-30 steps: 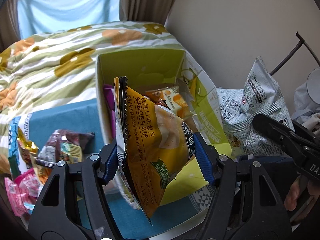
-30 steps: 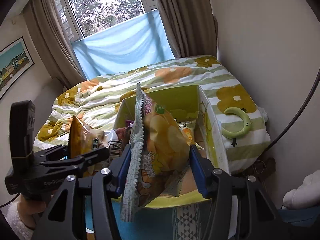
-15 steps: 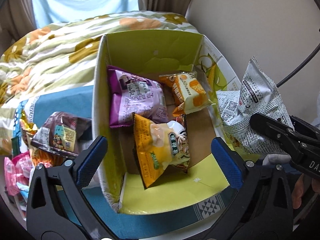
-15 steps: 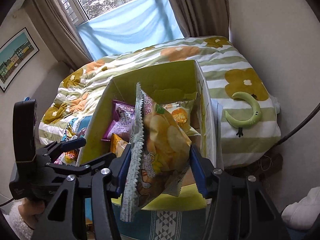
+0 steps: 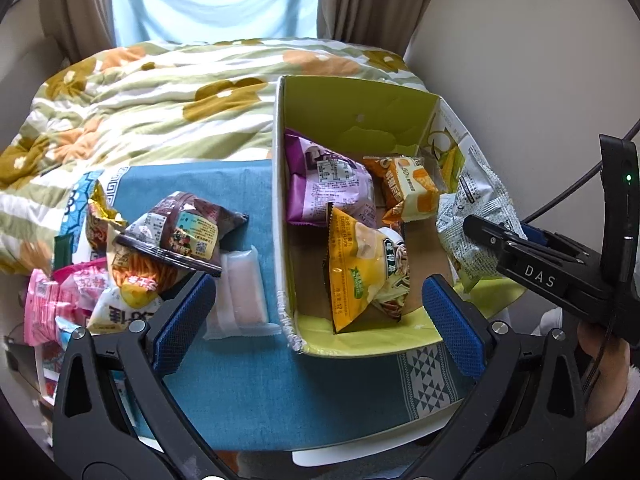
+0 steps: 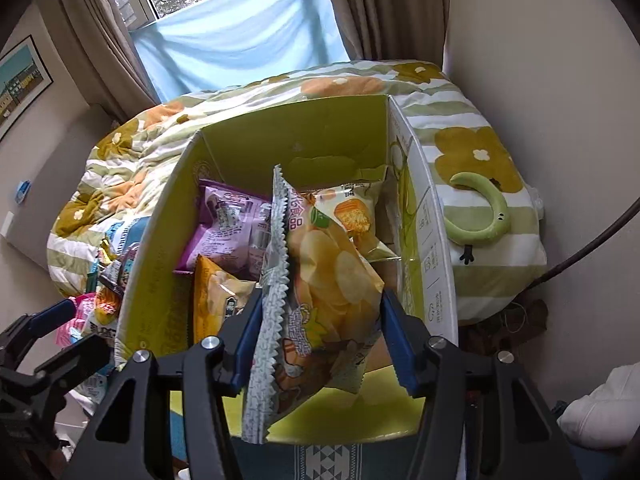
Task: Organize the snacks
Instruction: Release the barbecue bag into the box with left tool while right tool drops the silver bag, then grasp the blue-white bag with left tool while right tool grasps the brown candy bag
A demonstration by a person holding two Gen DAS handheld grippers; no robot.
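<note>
Chip bag [image 6: 320,300] hangs upright, long axis vertical, at the frame's lower centre, clamped between the right gripper's [image 6: 320,332] fingers just above the box [image 6: 296,136] opening. The left gripper [image 5: 316,320], fingers wide apart and empty, sits lower left.

"DAS" marks the right tongs [image 5: 480,236]; "BARBECUE FLAVOR", yellow bag [image 5: 360,268].
</note>
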